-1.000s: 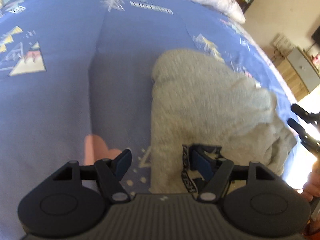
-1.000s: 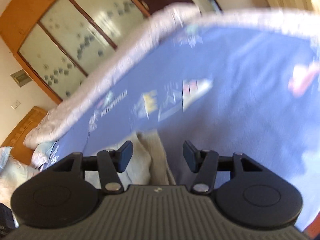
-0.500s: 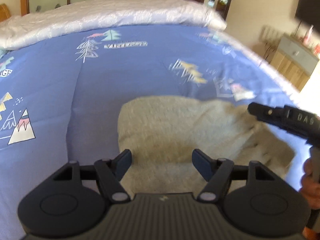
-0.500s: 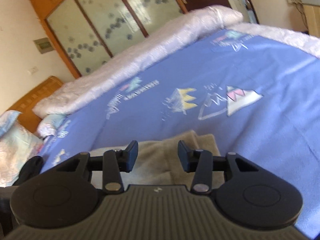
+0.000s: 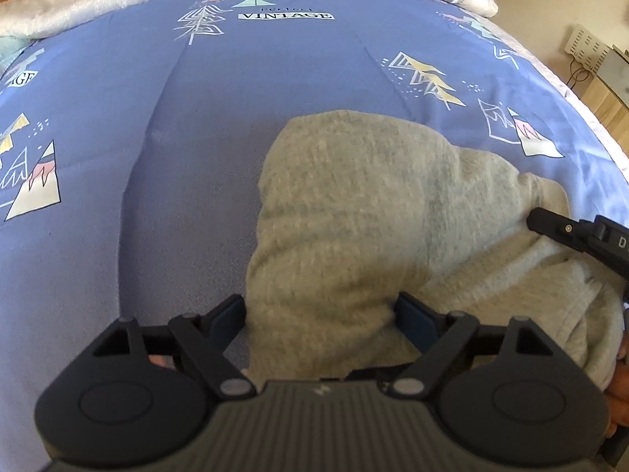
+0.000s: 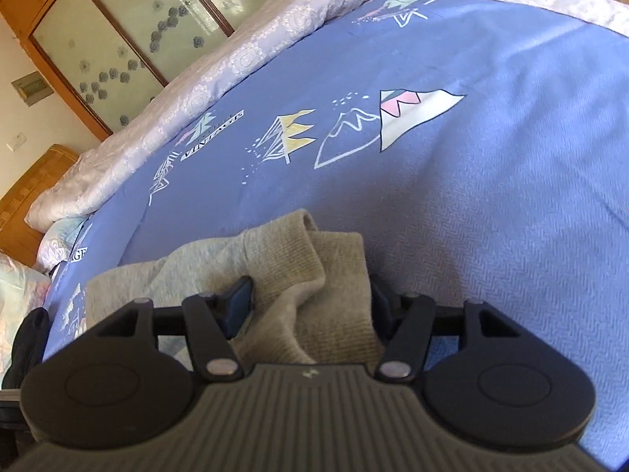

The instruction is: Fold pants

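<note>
Pants: grey fleece, bunched on the blue bedspread — judged soft, light, floppy.
Left gripper: spread wide, fabric between the jaws, not clenched.
Right gripper: spread around the ribbed cuffs.
Hold: best taken at cuffs — stiffer there.

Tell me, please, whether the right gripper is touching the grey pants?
Touching. In the right wrist view the ribbed cuff end of the pants sits bunched between the right gripper fingers, pressing against both pads.
</note>
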